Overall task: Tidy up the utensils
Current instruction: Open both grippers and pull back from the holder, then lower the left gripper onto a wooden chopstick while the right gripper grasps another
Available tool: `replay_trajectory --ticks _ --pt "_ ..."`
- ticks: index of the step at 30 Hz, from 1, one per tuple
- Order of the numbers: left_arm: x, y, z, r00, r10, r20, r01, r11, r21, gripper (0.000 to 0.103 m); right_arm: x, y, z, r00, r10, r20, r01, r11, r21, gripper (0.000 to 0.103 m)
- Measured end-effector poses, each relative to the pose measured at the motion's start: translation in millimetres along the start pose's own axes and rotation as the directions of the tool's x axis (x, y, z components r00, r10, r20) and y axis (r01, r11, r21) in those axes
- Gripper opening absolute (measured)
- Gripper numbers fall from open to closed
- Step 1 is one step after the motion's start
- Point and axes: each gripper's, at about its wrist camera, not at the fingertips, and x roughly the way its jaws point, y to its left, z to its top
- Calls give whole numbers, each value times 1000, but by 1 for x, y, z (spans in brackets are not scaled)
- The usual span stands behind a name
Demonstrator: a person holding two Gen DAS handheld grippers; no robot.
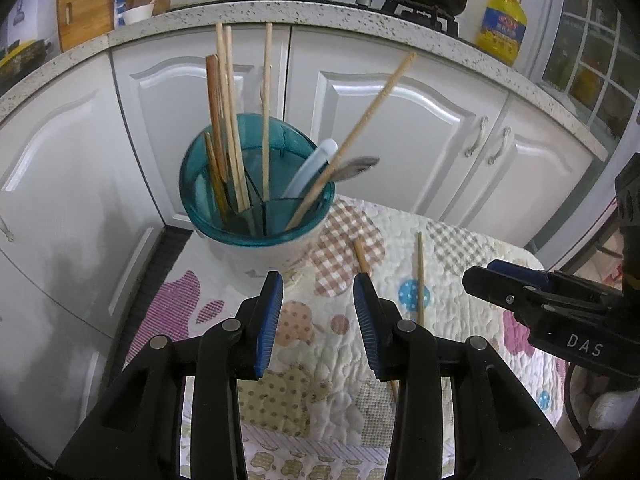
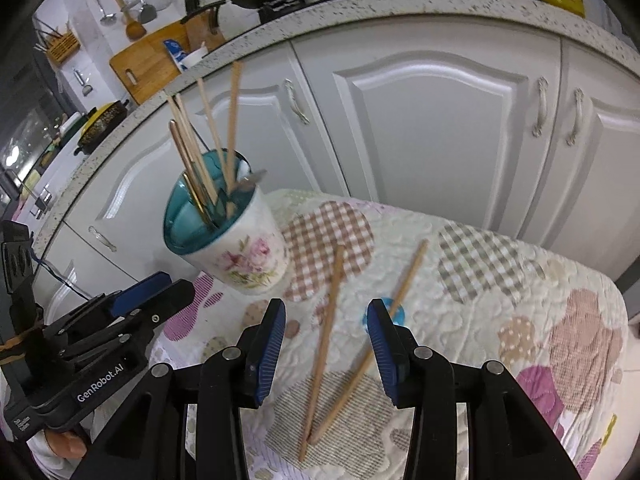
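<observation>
Your left gripper (image 1: 318, 320) hangs with its blue-padded jaws spread and nothing between them. Ahead of it and slightly left stands the white floral ceramic holder with a teal divided insert (image 1: 256, 200), holding several wooden chopsticks and a pale plastic spoon. Your right gripper (image 2: 326, 344) is also spread and empty over the quilted patchwork cloth (image 2: 500, 320). Two loose wooden chopsticks (image 2: 324, 344) lie on the cloth under it, one between the jaws, the other passing under the right pad, near ends meeting.
</observation>
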Motion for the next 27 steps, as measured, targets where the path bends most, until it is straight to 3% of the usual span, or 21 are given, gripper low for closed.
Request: replay_trajectory --ticks 16,27 --pt "18 -6 -9 999 24 -41 -23 1000 19 36 21 -17 -16 998 -25 -66 27 999 33 41" --pt "41 -2 -17 995 23 -100 -23 1000 4 36 59 -52 -25 989 -44 -142 60 992 111 41"
